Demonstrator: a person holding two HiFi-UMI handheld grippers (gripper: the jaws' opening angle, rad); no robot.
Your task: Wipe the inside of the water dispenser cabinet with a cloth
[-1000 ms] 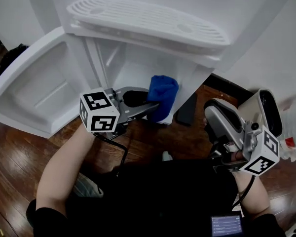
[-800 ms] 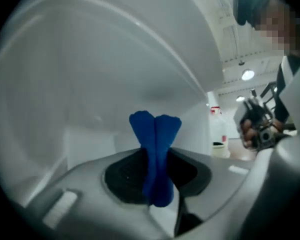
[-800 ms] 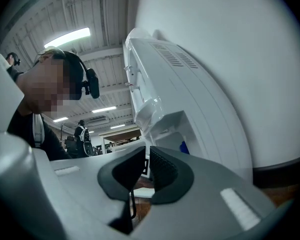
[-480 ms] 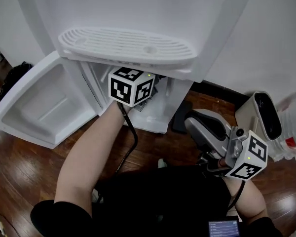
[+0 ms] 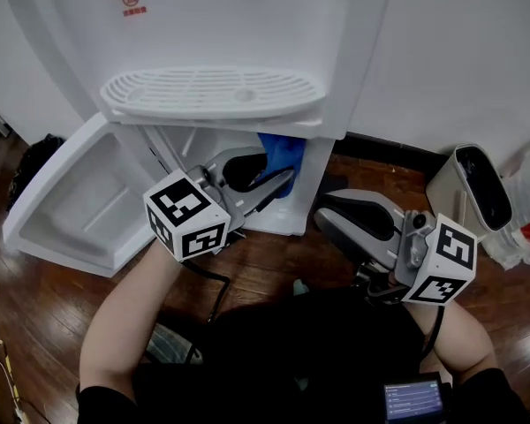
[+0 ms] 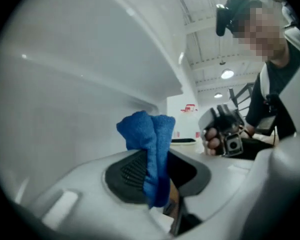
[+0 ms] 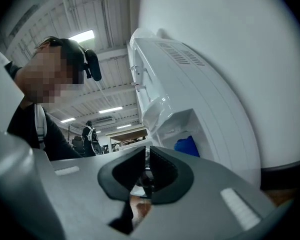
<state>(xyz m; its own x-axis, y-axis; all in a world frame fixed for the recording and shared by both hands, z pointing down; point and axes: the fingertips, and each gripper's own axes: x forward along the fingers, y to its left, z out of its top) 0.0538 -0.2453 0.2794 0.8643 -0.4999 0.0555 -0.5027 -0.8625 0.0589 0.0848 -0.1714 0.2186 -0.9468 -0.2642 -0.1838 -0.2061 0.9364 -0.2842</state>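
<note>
Blue cloth sits at the right of the cabinet opening, below the drip tray, clamped in the left gripper; right gripper, jaws together and empty, waits near right; risk judged: bunched cloth snagging the cabinet edge and pulling free.

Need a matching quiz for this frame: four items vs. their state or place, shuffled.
1 cloth
2 right tool
3 cabinet door
4 drip tray

A swung open, at the left
B shut, nothing held
C clamped in the left tool
D white, slotted, above the cloth

Pairs: 1-C, 2-B, 3-A, 4-D
</note>
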